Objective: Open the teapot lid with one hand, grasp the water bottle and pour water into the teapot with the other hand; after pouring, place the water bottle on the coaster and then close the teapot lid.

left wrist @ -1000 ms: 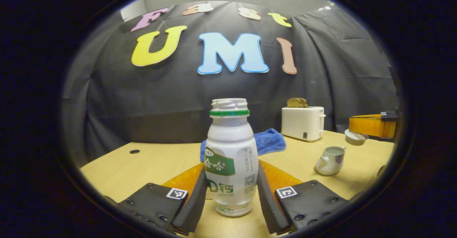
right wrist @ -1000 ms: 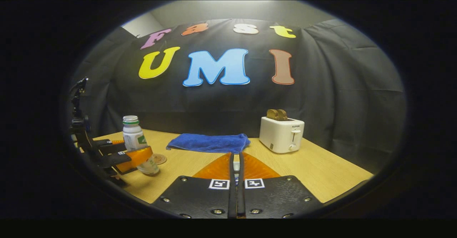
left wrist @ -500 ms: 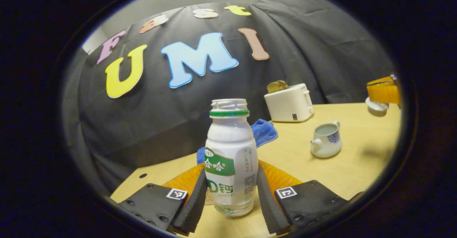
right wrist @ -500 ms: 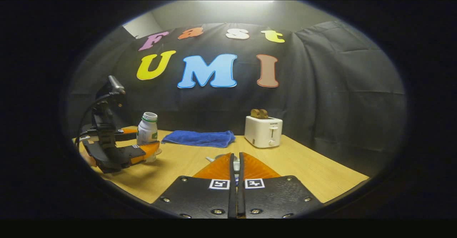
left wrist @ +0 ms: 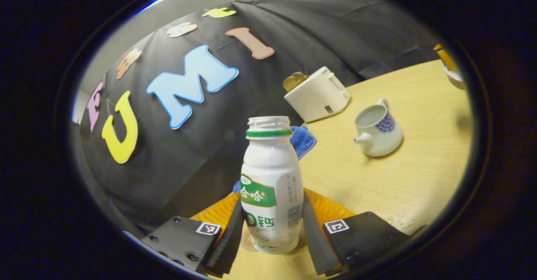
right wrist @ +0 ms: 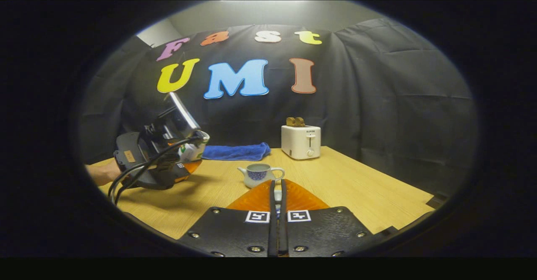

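A white water bottle (left wrist: 272,179) with a green label and no cap sits between the fingers of my left gripper (left wrist: 272,215), which is shut on it. In the right gripper view the left gripper (right wrist: 161,162) hangs above the table, tilted, with the bottle (right wrist: 195,149) leaning toward the teapot (right wrist: 260,174). The white-and-blue teapot (left wrist: 377,131) stands open on the table, right of the bottle. My right gripper (right wrist: 277,186) is shut on the small white lid (right wrist: 277,195), above and nearer than the teapot. A round coaster (left wrist: 246,243) peeks out behind the bottle's base.
A white toaster (left wrist: 316,93) with bread stands at the back by the wall, a blue cloth (right wrist: 237,151) left of it. A hand (right wrist: 102,173) holds the left gripper. The wooden table (right wrist: 356,187) stretches to the right of the teapot.
The left gripper has lifted the bottle, tilted it and carried it toward the teapot. The right gripper with the lid has drawn back, and the teapot now shows in front of it.
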The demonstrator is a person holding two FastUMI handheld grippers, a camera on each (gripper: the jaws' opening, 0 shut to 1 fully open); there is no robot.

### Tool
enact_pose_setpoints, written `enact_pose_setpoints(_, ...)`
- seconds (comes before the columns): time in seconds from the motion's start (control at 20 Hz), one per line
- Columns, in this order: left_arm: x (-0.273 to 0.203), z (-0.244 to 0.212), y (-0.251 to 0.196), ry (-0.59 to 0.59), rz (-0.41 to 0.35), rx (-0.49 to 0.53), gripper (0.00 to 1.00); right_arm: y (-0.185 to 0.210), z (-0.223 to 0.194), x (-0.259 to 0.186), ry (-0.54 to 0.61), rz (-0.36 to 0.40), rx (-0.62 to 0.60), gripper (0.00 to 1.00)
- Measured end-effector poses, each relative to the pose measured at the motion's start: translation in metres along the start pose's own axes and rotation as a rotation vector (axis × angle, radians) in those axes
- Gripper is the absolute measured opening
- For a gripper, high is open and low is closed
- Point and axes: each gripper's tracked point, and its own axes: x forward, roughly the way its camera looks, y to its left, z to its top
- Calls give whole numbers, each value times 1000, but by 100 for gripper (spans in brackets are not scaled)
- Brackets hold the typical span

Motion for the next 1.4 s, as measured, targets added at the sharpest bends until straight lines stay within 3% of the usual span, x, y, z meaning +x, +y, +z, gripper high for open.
enact_pose_setpoints(0.15, 9, 1, -10, 14, -15, 88, 69, -3, -7, -4, 13, -14, -11, 1)
enact_pose_setpoints(0.2, 6, 5, -13, 17, -22, 119, 81, -3, -8, -6, 14, -13, -10, 1)
enact_pose_setpoints(0.3, 9, 10, -18, 13, -33, 160, 82, -5, -9, -6, 14, -20, -13, 1)
enact_pose_setpoints(0.5, 20, 19, -25, 15, -28, 292, 81, -8, -13, -7, 25, -26, -10, 1)
enact_pose_setpoints(0.9, 36, 28, -42, 20, -56, 462, 82, -16, -17, -7, 33, -37, 3, 1)
enact_pose_setpoints(0.95, 36, 30, -42, 18, -54, 482, 74, -17, -18, -7, 34, -38, 0, 1)
enact_pose_setpoints(1.1, 31, 34, -43, 9, -45, 542, 74, -19, -20, -6, 42, -38, 2, 1)
enact_pose_setpoints(1.15, 30, 34, -46, 10, -52, 553, 82, -19, -20, -5, 43, -39, 2, 1)
enact_pose_setpoints(1.2, 31, 36, -44, 10, -55, 566, 82, -20, -20, -5, 43, -40, 3, 1)
enact_pose_setpoints(1.25, 31, 36, -44, 12, -54, 584, 74, -21, -20, -6, 43, -42, 2, 1)
enact_pose_setpoints(1.35, 31, 38, -46, 13, -49, 622, 74, -22, -21, -5, 43, -45, -1, 1)
enact_pose_setpoints(1.4, 29, 39, -47, 11, -56, 632, 82, -23, -20, -5, 43, -46, 0, 1)
